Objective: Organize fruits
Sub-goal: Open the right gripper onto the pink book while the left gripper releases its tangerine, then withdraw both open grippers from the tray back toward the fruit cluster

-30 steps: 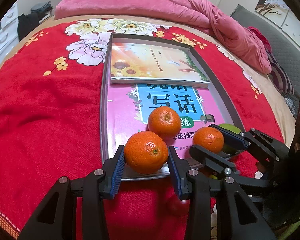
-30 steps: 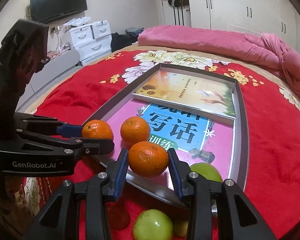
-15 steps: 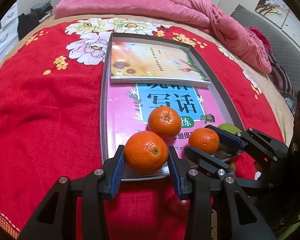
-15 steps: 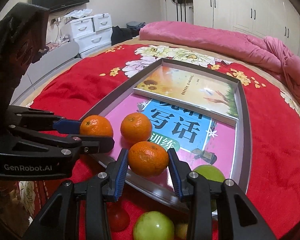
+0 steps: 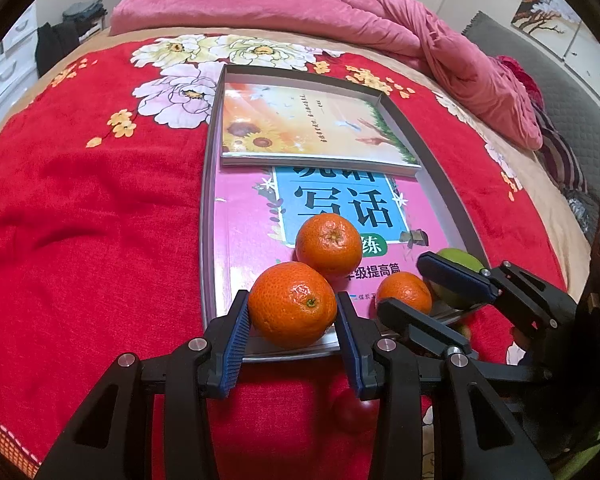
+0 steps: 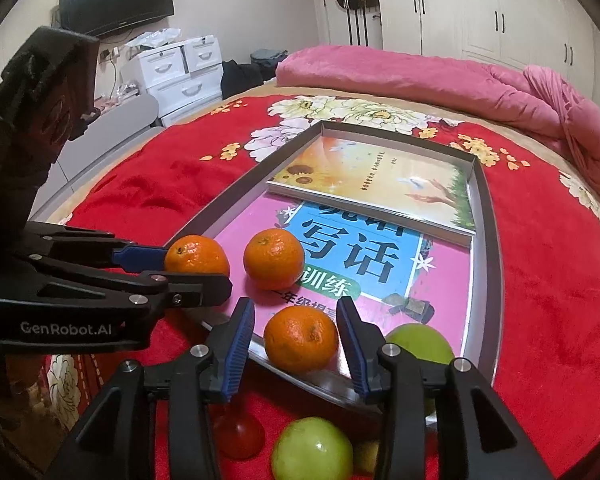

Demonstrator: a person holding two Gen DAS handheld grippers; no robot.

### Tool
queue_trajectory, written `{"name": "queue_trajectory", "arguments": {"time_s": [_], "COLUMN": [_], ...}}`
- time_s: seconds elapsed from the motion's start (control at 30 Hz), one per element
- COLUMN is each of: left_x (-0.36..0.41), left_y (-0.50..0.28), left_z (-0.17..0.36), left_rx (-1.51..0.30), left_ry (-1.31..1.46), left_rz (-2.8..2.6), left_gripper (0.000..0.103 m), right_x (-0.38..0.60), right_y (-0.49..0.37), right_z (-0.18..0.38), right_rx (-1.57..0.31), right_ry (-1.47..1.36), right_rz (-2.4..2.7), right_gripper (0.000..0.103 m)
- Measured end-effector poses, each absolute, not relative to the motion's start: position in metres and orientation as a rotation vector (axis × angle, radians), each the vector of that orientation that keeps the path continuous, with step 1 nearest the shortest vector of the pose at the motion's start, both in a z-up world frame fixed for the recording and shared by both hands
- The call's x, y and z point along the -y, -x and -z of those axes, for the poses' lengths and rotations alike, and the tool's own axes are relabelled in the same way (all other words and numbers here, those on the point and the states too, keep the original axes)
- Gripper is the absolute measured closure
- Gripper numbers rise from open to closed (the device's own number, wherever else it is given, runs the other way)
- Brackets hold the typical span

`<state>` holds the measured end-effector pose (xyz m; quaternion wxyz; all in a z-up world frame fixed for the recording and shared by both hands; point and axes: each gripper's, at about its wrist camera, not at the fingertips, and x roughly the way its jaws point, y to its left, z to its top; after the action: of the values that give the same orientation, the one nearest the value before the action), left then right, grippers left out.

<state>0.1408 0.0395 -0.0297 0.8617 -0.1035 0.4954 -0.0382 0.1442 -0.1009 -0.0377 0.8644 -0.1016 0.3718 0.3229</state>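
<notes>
An orange (image 5: 293, 304) sits at the near rim of the metal tray (image 5: 206, 216), pinched between the blue pads of the left gripper (image 5: 291, 340). Beside it, the right gripper (image 6: 296, 344) has just been opening; a second orange (image 6: 301, 339) rests on the tray between its jaws, gaps showing either side. A third orange (image 6: 274, 258) lies just beyond, on the pink book (image 6: 440, 276). Green apples (image 6: 311, 450) lie below the right gripper.

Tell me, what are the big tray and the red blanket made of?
The tray looks like metal, likely steel: grey, smooth, with a dull shine along its thin upright rim. The red blanket looks like soft plush fabric: fuzzy, matte, rumpled into folds, with printed flowers.
</notes>
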Motion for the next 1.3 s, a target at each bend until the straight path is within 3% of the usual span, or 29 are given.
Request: {"name": "queue_trajectory", "arguments": {"time_s": [0.6, 1.13, 1.3], "left_x": [-0.042, -0.046, -0.048], "left_y": [-0.139, -0.133, -0.130], "left_z": [0.027, 0.020, 0.012], "left_rx": [-1.039, -1.018, -1.002], "left_ry": [0.239, 0.258, 0.259], "left_rz": [0.089, 0.089, 0.088], "left_gripper": [0.059, 0.050, 0.045], "right_x": [0.119, 0.122, 0.124], "right_y": [-0.123, -0.119, -0.117], "right_z": [0.023, 0.018, 0.014], "right_rx": [-0.701, -0.684, -0.663], "right_ry": [0.237, 0.223, 0.215], "right_rz": [-0.615, -0.602, -0.594], "right_gripper": [0.050, 0.046, 0.040]}}
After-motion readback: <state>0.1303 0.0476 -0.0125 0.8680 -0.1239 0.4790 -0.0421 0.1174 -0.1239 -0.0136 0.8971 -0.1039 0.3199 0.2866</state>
